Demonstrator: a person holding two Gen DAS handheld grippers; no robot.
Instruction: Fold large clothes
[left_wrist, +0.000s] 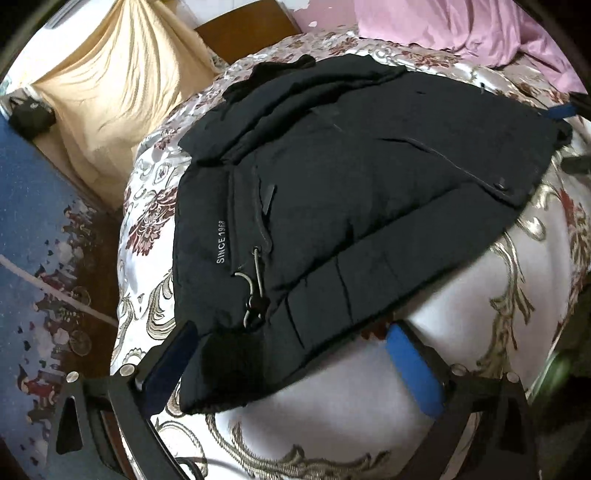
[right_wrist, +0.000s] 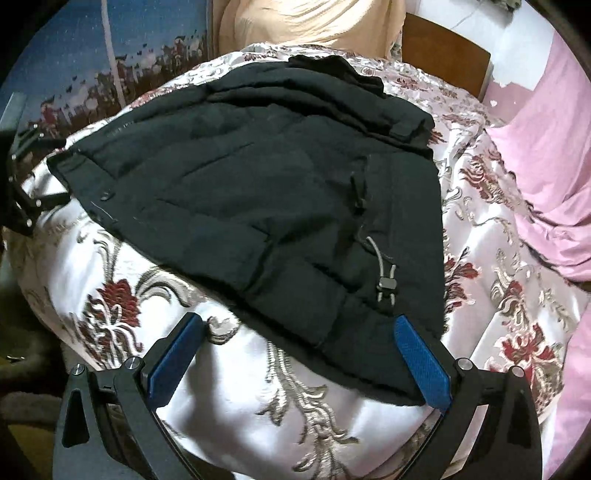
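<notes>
A black padded jacket (left_wrist: 351, 177) with "SINCE 1968" printed on it lies folded on a floral satin bedspread (left_wrist: 480, 295). It also shows in the right wrist view (right_wrist: 258, 192). My left gripper (left_wrist: 291, 354) is open, its blue pads either side of the jacket's near corner, not closed on it. My right gripper (right_wrist: 295, 350) is open, with the jacket's near hem between its blue pads; one pad (right_wrist: 421, 358) lies at the hem edge. The right gripper also shows at the far right of the left view (left_wrist: 569, 110). A drawcord toggle (right_wrist: 386, 284) lies on the jacket.
A pink sheet (right_wrist: 546, 147) lies bunched on the bed's right side. A cream cloth (left_wrist: 110, 92) hangs beyond the bed's left edge beside a wooden headboard (left_wrist: 247, 29). A blue patterned surface (left_wrist: 37, 240) lies left of the bed. The left gripper's frame shows in the right view (right_wrist: 22, 184).
</notes>
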